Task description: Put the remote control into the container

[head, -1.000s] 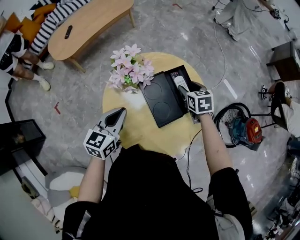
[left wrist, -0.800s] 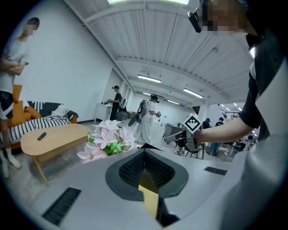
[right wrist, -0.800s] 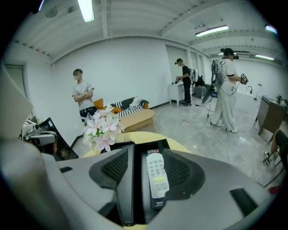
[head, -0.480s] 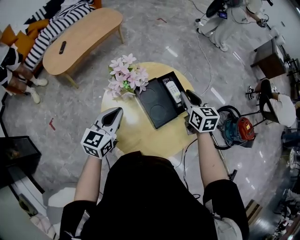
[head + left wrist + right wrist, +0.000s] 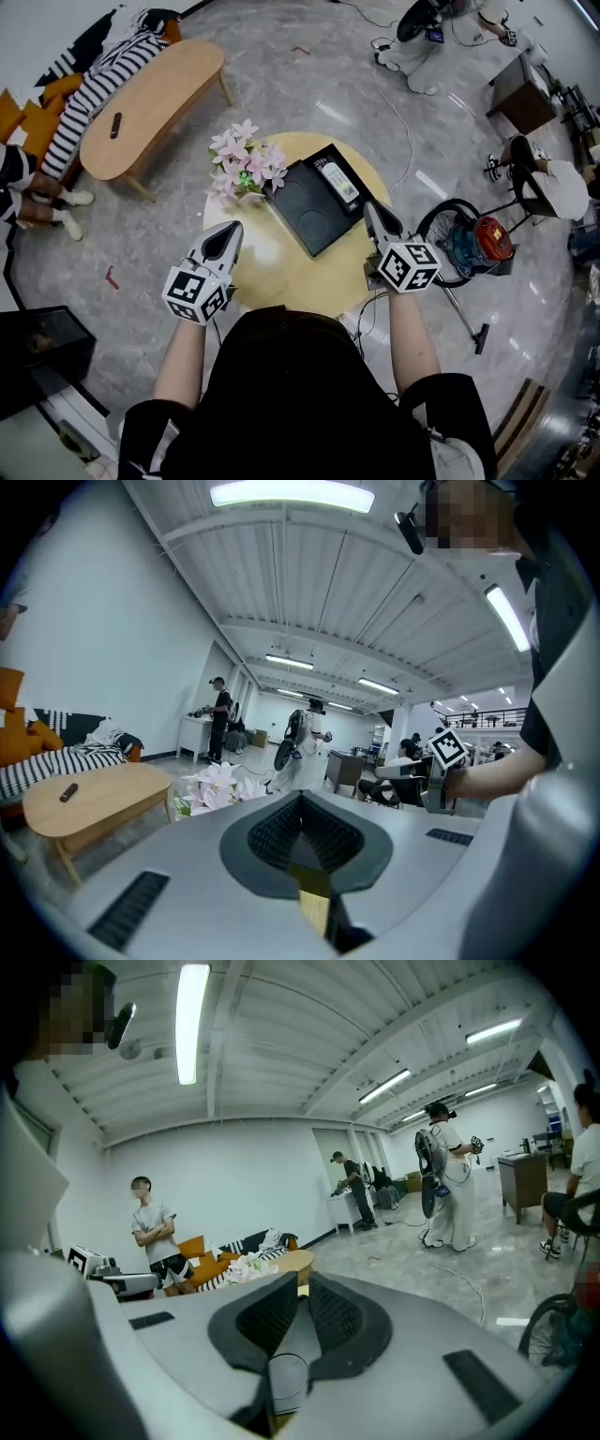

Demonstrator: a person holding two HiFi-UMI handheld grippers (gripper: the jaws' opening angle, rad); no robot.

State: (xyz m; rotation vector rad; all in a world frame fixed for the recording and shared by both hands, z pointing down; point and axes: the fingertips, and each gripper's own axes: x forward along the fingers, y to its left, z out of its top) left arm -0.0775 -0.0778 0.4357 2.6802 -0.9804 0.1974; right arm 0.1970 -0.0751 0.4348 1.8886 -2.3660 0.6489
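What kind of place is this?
Probably a large lab or workshop hall with a mock living-room corner: strip lights on a bare ceiling, cables across the floor, a coffee table beside a sofa.

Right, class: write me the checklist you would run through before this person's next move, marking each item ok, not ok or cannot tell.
1. Remote control lies inside the container: ok.
2. Remote control lies flat along the container's right side, not propped on the rim: ok.
3. Right tongs are free of the remote control: ok. They have just been closing, are almost together, and have nothing between them.
4. Left tongs are shut, empty and apart from the flowers: ok.
5. Container sits wholly on the table, no corner overhanging: cannot tell, since the right tongs cover its near right corner.
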